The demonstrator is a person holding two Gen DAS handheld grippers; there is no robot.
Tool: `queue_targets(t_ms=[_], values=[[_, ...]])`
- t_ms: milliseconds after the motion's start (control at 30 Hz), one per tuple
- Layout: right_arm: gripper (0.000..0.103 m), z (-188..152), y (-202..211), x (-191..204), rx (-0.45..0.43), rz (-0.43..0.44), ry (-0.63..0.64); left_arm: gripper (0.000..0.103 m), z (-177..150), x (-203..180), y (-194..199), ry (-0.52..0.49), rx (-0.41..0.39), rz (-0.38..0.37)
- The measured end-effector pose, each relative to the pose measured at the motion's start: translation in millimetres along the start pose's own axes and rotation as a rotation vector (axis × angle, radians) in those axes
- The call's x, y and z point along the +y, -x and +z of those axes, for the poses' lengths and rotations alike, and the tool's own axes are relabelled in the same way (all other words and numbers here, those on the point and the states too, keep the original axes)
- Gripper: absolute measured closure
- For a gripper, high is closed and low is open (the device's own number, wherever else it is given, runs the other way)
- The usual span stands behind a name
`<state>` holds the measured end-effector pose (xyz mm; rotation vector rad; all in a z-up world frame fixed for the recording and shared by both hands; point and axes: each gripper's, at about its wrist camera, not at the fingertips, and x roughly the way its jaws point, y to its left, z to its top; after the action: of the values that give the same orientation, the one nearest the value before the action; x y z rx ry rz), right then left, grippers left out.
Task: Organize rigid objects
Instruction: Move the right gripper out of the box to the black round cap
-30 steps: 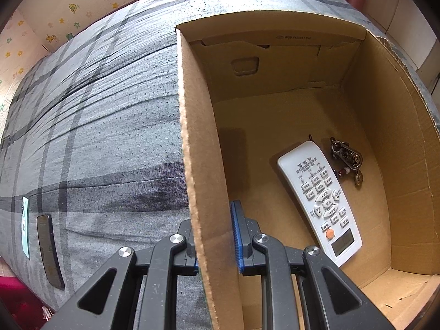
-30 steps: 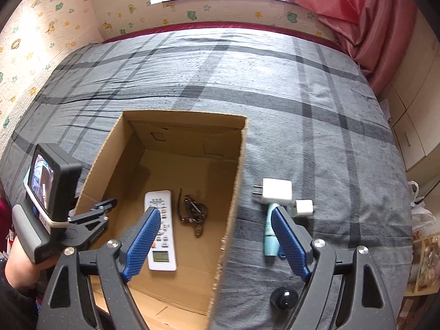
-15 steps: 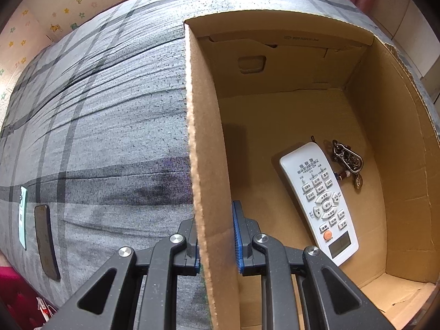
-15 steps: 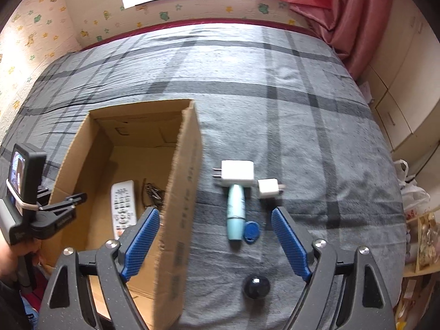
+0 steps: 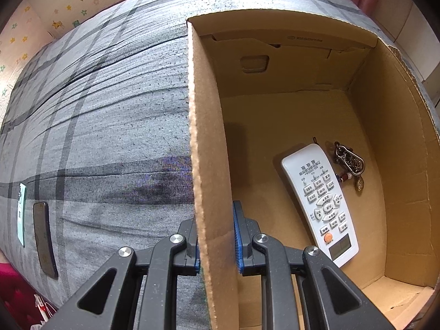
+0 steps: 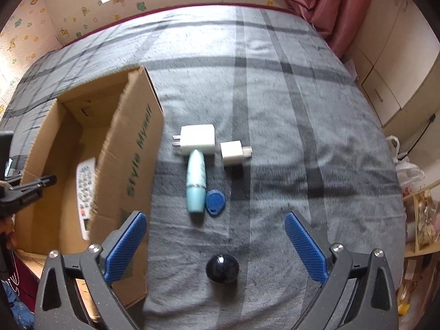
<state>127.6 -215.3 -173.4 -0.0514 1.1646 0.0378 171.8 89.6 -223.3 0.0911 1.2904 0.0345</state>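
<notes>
Right tongs [image 6: 216, 243] opening, angled steeply down over dark ball [image 6: 222, 269].

I see the remote [image 6: 85, 192] half hidden behind the box wall [image 6: 129, 165]; box lettering [image 6: 139, 159] blurred, partly unreadable.

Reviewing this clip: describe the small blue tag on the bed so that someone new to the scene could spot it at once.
On the grey plaid bedspread, just right of the open brown cardboard box, lies a small cluster of objects. The flat blue teardrop-shaped plastic key tag sits at the base of the pale turquoise tube, touching it. It is the only flat, bright blue piece; the nearby dark glossy ball is round.
</notes>
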Motion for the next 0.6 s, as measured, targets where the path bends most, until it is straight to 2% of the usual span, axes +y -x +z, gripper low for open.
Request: queue_targets(t_ms=[300, 600], values=[[0.000, -34, -42, -18, 0.098, 0.032, -0.078, 0.084, -2, -3, 0, -0.006, -0.004, 0.016], [0.001, -51, -60, -21, 0.125, 0.037, -0.088, 0.083, -4, -4, -2, -0.002, -0.006, 0.027]])
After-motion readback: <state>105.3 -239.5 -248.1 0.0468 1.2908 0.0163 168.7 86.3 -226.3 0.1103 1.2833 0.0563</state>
